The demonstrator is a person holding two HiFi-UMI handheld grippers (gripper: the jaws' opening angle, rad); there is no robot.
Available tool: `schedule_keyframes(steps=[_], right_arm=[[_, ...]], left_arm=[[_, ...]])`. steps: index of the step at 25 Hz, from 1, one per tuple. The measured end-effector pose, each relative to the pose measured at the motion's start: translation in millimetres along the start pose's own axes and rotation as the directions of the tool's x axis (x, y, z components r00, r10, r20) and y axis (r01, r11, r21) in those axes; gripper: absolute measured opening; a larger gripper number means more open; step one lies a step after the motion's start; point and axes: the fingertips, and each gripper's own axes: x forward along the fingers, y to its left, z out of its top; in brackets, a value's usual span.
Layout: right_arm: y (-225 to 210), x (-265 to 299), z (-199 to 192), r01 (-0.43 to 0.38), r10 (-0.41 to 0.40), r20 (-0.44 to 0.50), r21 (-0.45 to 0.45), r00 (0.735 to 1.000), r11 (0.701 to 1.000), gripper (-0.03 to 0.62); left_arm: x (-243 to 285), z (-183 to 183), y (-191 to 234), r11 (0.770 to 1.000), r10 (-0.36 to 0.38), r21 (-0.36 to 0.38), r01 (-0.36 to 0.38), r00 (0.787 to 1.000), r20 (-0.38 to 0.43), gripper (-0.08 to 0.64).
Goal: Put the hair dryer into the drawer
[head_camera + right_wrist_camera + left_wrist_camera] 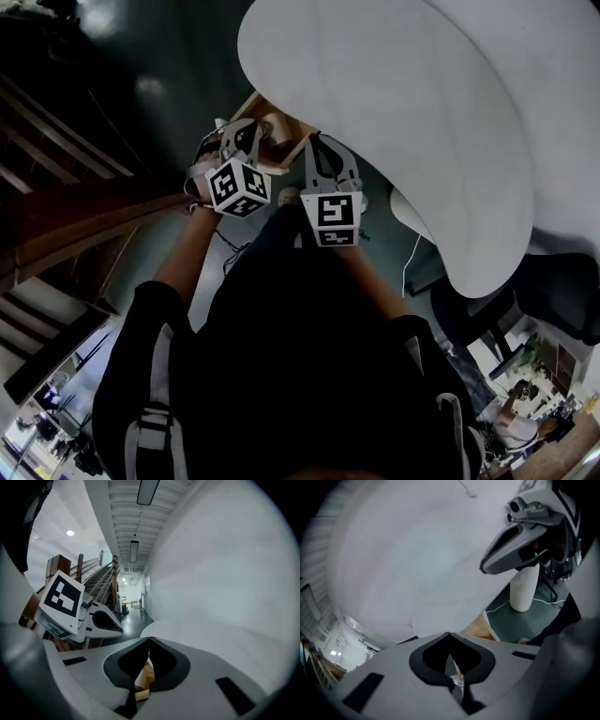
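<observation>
In the head view both hands are held up close to the chest, with the left gripper (242, 141) and right gripper (328, 159) side by side, pointing away and down over a wooden box (281, 131) that sits on the floor (169, 84) by the edge of the white table (422, 112). That box is probably the drawer. The hair dryer shows in no view, so it may already lie inside, though I cannot tell. Neither gripper carries anything, which fits hands drawn clear of the work rather than reaching for it. Dark stairs (56, 216) run along the left, and the floor is dark green and dull. In the left gripper view the jaws are pressed together at the tips with nothing between them. Past them lie the pale table top, a strip of the wood (480, 629), a white table leg (524, 588) with a thin cable (506, 604) beside it, and the other gripper at the upper right. In the right gripper view the jaws likewise meet at the tips and are empty, with only a glimpse of the wood (146, 677) through the gap below them. The left gripper's cube (61, 597) is at the left, the table fills the right, and a long corridor with ceiling lights (147, 491) runs off beside the stairs.
</observation>
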Motion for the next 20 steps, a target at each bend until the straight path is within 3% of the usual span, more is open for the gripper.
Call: schedule_keyframes(steps=[4,8,16,20], right_arm=[[-11.4,-24.4,29.5,0.045,-0.045,0.083,0.003,0.996,0.999,0.021],[-24.8,-49.1,60.1,0.087,-0.086,0.158,0.001,0.984,0.996,0.021],[-25.9,-99.9,112.4,0.131,-0.119,0.277,-0.026,0.954,0.991,0.021],[-18.7,-113.8,136.1,0.126,-0.107,0.315,-0.041,0.943,0.991,0.021]], left_arm=[[-37.6,21.2,15.1,0.986,0.077,-0.155,-0.065,0.994,0.076,0.008],[-72.0,44.8,28.2,0.936,0.152,-0.342,-0.085,0.973,0.175,0.008],[-148.2,96.6,52.9,0.82,0.307,-0.572,-0.029,0.865,0.397,0.008],[-175.9,110.2,61.2,0.786,0.349,-0.618,0.004,0.823,0.449,0.008]])
